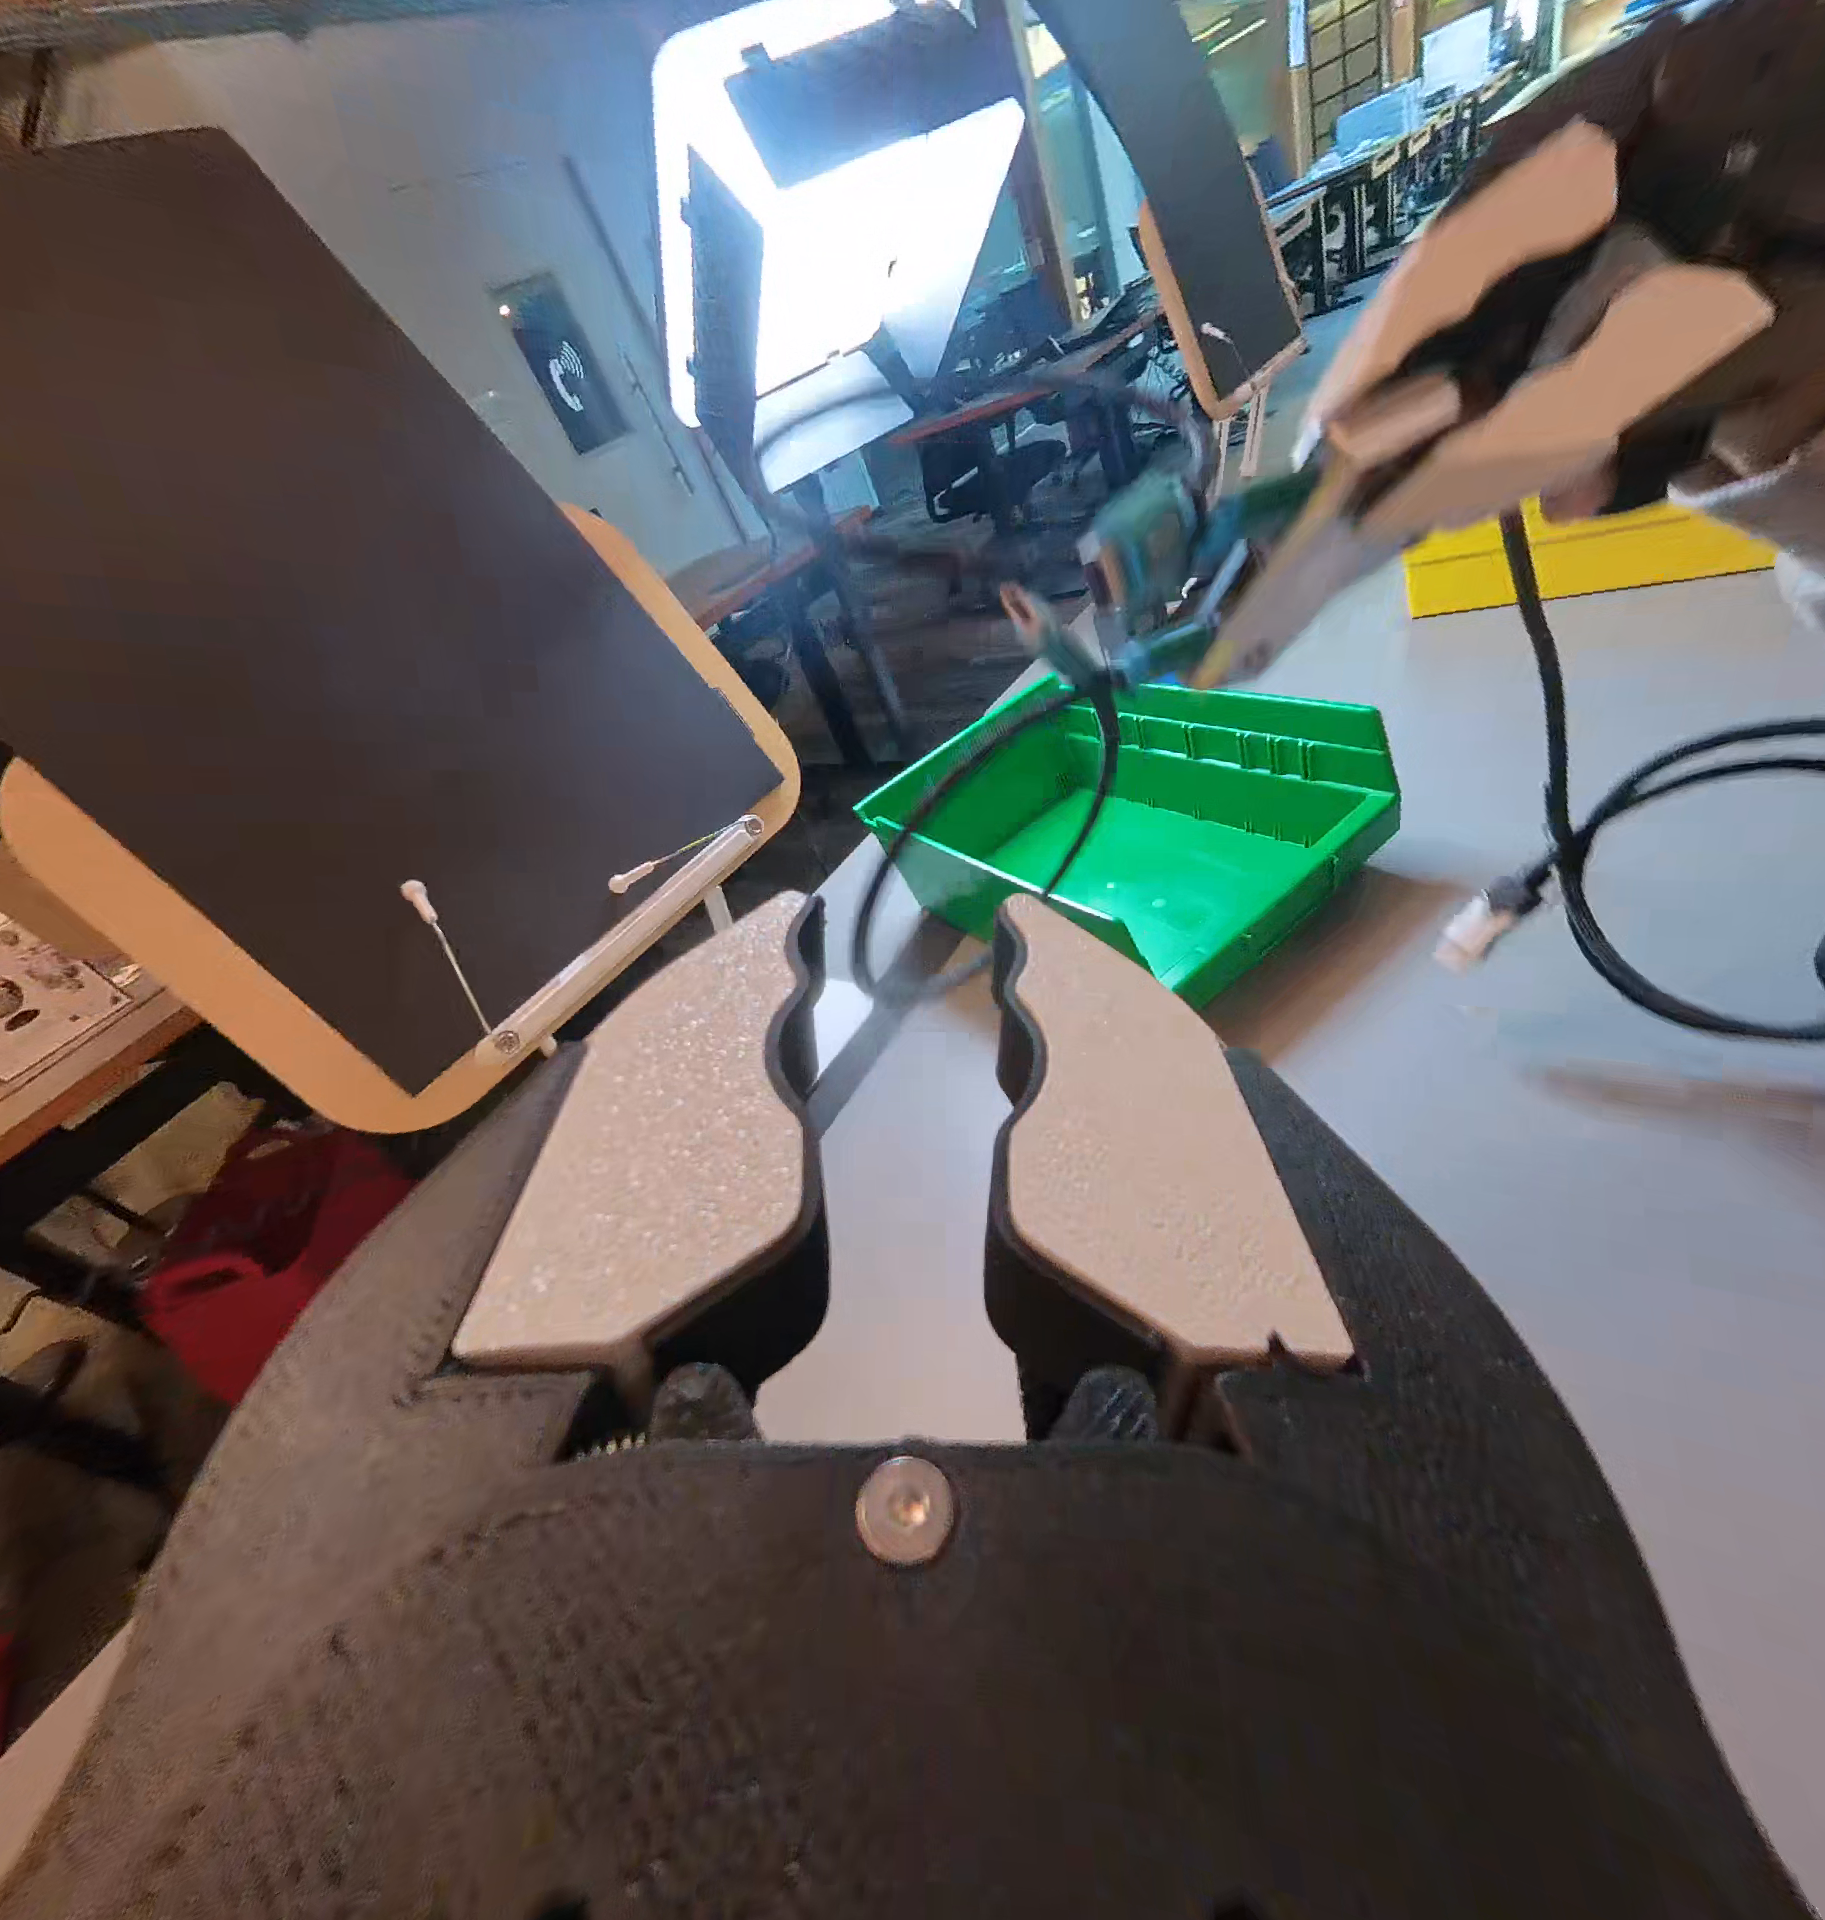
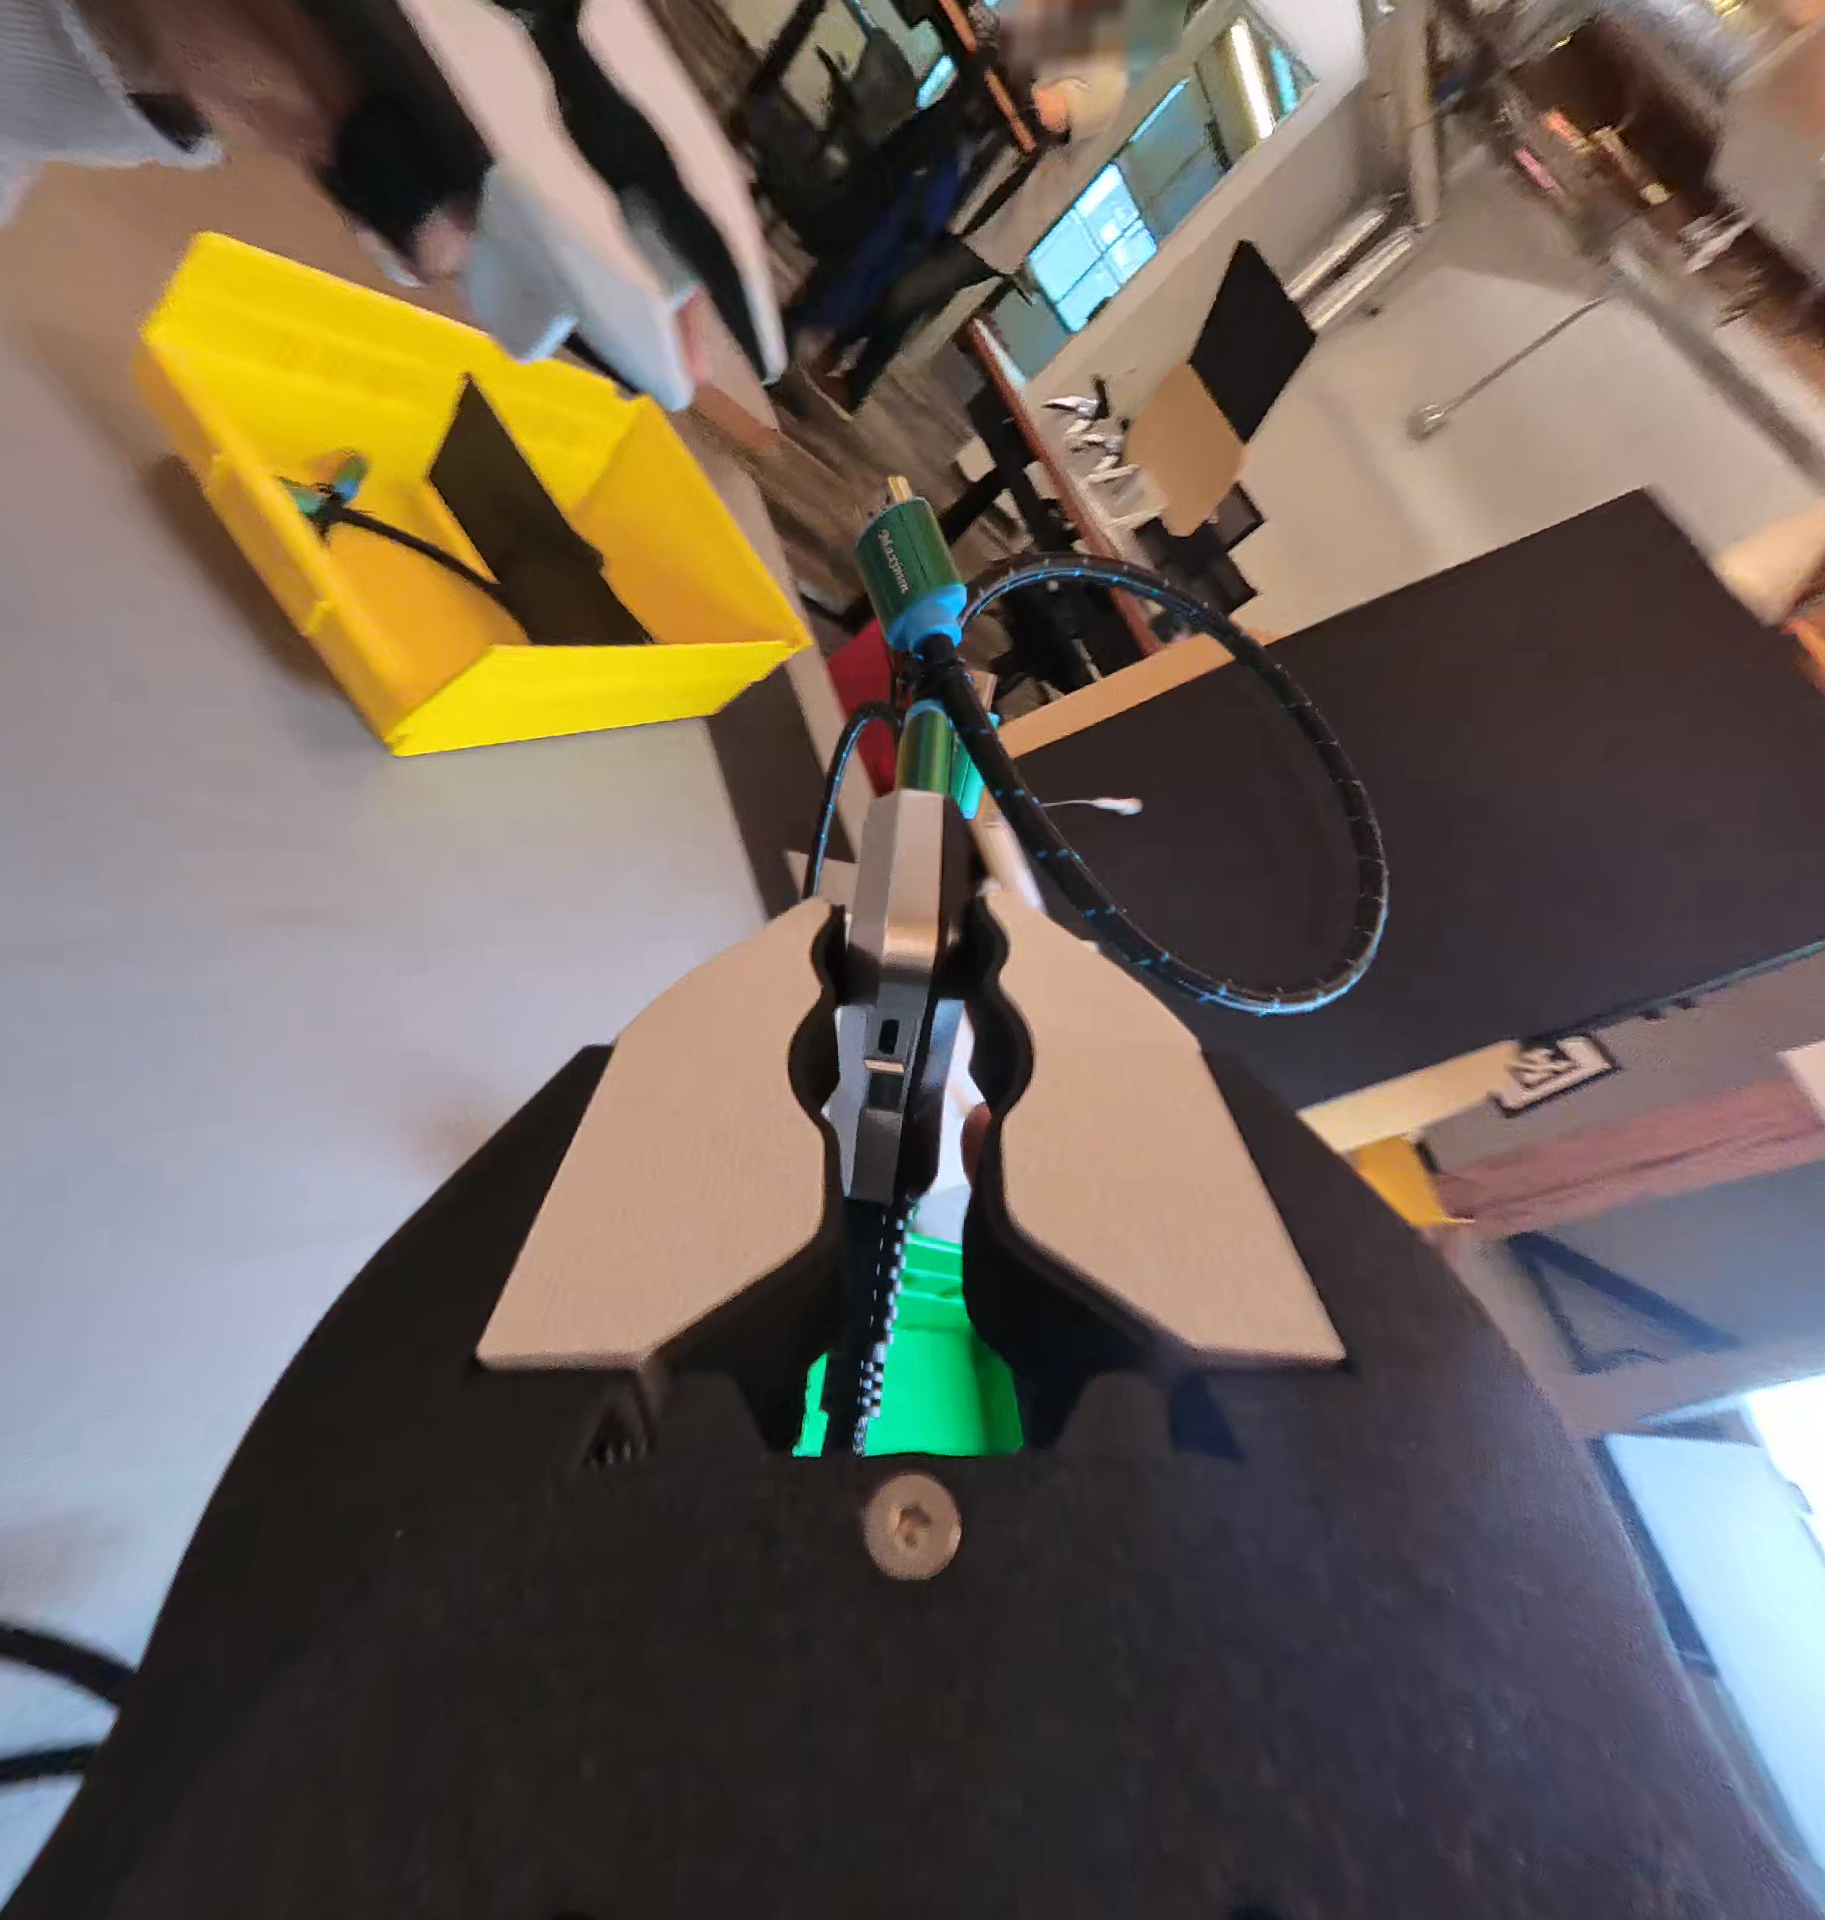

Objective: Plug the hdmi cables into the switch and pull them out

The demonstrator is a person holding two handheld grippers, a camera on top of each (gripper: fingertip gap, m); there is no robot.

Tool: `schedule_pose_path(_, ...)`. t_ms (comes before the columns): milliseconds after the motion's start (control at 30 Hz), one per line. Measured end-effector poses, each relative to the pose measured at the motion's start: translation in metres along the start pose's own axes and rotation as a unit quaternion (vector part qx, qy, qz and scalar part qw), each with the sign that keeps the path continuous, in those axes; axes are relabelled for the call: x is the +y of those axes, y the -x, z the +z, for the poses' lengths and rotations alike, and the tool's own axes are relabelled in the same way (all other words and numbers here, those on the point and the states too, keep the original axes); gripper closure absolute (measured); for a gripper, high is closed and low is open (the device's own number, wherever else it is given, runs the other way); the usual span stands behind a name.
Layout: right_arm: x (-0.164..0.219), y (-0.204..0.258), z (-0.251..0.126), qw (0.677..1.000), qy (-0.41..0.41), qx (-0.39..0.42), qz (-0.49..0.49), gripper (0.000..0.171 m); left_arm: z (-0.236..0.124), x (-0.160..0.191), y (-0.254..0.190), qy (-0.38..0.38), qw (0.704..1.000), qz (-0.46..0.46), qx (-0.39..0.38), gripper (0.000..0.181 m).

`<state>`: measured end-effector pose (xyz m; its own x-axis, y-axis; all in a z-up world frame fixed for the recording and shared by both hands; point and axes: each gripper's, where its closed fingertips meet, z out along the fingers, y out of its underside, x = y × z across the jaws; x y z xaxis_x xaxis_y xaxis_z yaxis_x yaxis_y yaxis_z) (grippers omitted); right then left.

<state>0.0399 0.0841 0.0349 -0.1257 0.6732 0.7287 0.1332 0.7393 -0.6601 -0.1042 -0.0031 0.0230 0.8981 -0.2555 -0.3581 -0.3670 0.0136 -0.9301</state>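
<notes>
Right wrist view: right hand-held gripper (image 2: 903, 925) clamps the silver HDMI switch (image 2: 892, 914) edge-on, raised above the table (image 2: 264, 1039). Green-and-blue HDMI plug (image 2: 908, 577) with braided cable (image 2: 1251, 831) loops beyond the switch. Yellow bin (image 2: 575, 665) holds another plug. Left wrist view: left hand-held gripper (image 1: 903, 956) narrowly parted, empty, facing green bin (image 1: 1178, 831).

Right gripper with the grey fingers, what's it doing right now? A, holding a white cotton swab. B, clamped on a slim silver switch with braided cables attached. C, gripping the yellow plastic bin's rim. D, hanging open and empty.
B: the right gripper is shut on the slim silver switch, green-plugged braided cables looping from it.
</notes>
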Motion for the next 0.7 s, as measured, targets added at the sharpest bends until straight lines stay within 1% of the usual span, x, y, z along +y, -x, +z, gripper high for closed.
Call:
schedule_pose_path(67,-0.005,-0.029,-0.003,0.999,0.028,0.027,-0.033,0.150,0.003,0.000,-0.004,0.001,1.000,0.001,0.003,0.151)
schedule_pose_path(167,0.002,-0.072,0.000,0.988,0.099,0.079,-0.086,0.150,0.016,0.007,-0.015,0.016,1.000,0.015,0.015,0.151)
schedule_pose_path(267,0.021,-0.116,0.009,0.970,0.172,0.139,-0.101,0.150,0.030,0.018,-0.024,0.035,0.999,0.022,0.028,0.150)
schedule_pose_path(333,0.038,-0.144,0.016,0.953,0.209,0.193,-0.102,0.150,0.036,0.024,-0.028,0.043,0.998,0.022,0.036,0.150)
schedule_pose_path(433,0.063,-0.177,0.030,0.928,0.209,0.290,-0.108,0.150,0.041,0.030,-0.032,0.050,0.998,0.021,0.043,0.149)
schedule_pose_path(500,0.085,-0.188,0.038,0.915,0.184,0.343,-0.105,0.150,0.042,0.032,-0.034,0.054,0.997,0.024,0.045,0.149)
schedule_pose_path(567,0.120,-0.188,0.043,0.907,0.182,0.372,-0.081,0.150,0.042,0.034,-0.034,0.057,0.997,0.028,0.045,0.149)
schedule_pose_path(633,0.166,-0.174,0.048,0.902,0.209,0.374,-0.051,0.150,0.040,0.036,-0.033,0.061,0.997,0.033,0.044,0.149)
schedule_pose_path(700,0.208,-0.150,0.051,0.899,0.255,0.353,-0.035,0.150,0.039,0.037,-0.031,0.066,0.996,0.040,0.042,0.148)
